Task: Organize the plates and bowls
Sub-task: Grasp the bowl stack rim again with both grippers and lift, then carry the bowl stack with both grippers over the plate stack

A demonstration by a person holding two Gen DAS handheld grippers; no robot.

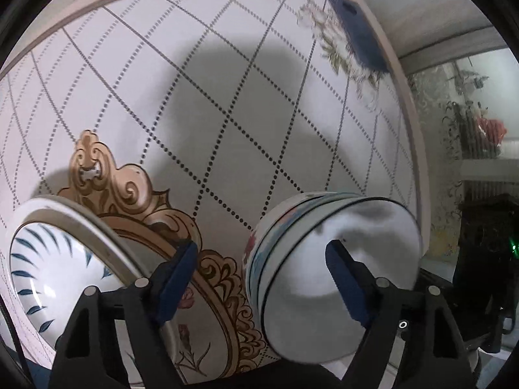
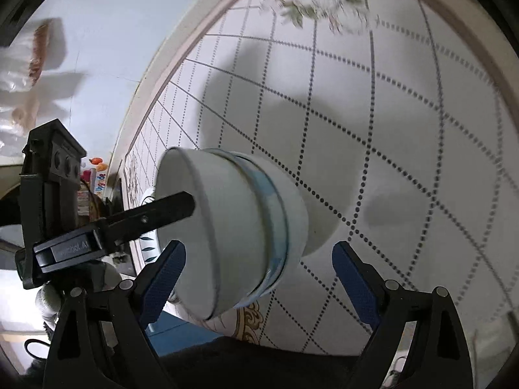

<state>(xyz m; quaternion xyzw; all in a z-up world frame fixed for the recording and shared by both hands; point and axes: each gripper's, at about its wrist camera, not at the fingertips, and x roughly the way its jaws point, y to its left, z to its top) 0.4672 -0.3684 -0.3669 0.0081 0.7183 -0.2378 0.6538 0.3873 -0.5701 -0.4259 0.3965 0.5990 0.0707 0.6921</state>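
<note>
A stack of white bowls (image 1: 340, 278) with blue and floral bands stands on the round table. My left gripper (image 1: 262, 275) is open, its right finger (image 1: 348, 283) reaching inside the top bowl and its left finger (image 1: 176, 278) outside, near a plate with blue leaf marks (image 1: 55, 275). The right wrist view shows the same bowl stack (image 2: 240, 230), with the left gripper's finger (image 2: 162, 210) over its rim. My right gripper (image 2: 258, 278) is open, its fingers on either side of the stack's near part, not touching it.
The table (image 1: 227, 97) has a white cloth with dotted diamond lines and a gold ornament. A dark blue flat object (image 1: 360, 32) lies at its far edge. Shelves and clutter stand beyond the table's right side.
</note>
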